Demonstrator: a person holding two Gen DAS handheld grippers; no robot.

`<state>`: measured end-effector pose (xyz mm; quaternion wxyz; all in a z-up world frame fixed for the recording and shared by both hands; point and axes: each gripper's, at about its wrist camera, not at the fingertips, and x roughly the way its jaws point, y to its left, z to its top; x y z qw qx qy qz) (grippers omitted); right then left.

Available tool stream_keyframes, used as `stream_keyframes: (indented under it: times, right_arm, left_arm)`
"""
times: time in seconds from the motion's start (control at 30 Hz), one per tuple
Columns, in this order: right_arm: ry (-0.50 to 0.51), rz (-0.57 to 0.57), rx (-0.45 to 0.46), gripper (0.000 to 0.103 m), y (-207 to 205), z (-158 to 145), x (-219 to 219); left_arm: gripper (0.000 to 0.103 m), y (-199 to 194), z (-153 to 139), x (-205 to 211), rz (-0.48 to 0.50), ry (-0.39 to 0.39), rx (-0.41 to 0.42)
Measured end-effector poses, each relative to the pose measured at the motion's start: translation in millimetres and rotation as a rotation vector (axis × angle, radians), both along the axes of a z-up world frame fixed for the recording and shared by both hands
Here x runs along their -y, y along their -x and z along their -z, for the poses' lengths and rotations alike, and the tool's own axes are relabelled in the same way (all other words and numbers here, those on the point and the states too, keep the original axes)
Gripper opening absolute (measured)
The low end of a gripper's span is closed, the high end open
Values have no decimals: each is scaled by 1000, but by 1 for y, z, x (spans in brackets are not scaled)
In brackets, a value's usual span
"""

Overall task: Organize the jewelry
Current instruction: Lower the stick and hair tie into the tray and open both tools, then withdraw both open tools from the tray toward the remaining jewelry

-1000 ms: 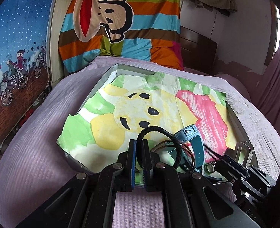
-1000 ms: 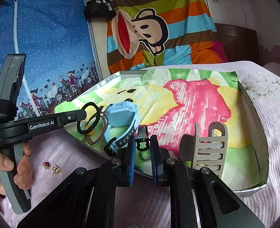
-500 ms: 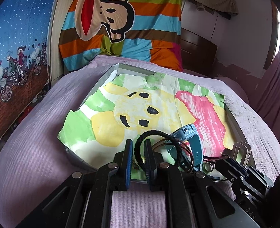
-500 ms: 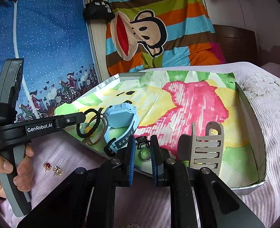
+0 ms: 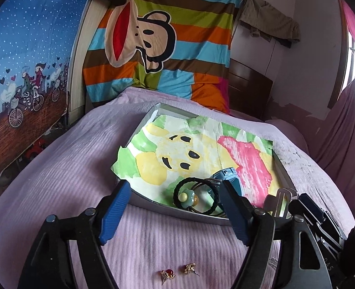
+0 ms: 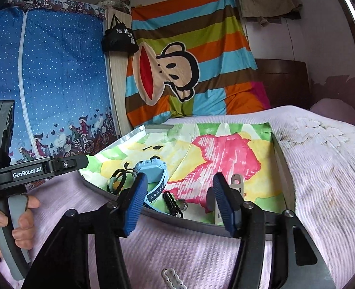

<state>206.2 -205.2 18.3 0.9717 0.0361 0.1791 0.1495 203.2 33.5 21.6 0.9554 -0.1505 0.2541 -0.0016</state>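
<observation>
Hair tie (image 5: 196,196) flat in tray (image 5: 182,210), flower charm facing up; both grippers' jaws wide, empty.

bed (image 5: 56,168): lilac cover | wall (image 6: 285,36): white | window (image 5: 353,55): bright daylight

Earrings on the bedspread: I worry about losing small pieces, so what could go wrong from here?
The two earrings lie loose on the soft ribbed bedspread, outside the tray; a wide-open left gripper may press them into the fabric or flick them away. The hair ties sit tangled at the tray's near edge and could snag.
</observation>
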Motion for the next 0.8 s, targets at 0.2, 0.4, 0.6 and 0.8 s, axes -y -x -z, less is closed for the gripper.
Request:
stream_keyframes:
  times: [0.2, 0.4, 0.6, 0.8]
  right_arm:
    - [-19, 47, 89, 84, 30, -19, 7]
    - [-31, 89, 135, 102, 60, -35, 12]
    - [19, 89, 166, 102, 90, -43, 15]
    - [34, 112, 161, 102, 119, -42, 20]
  left_arm:
    - [100, 28, -9, 1, -36, -22, 47]
    - [103, 56, -17, 9, -25, -78, 98]
    - [103, 84, -16, 16, -7, -118, 132]
    - [103, 109, -11, 19, 4, -132, 158]
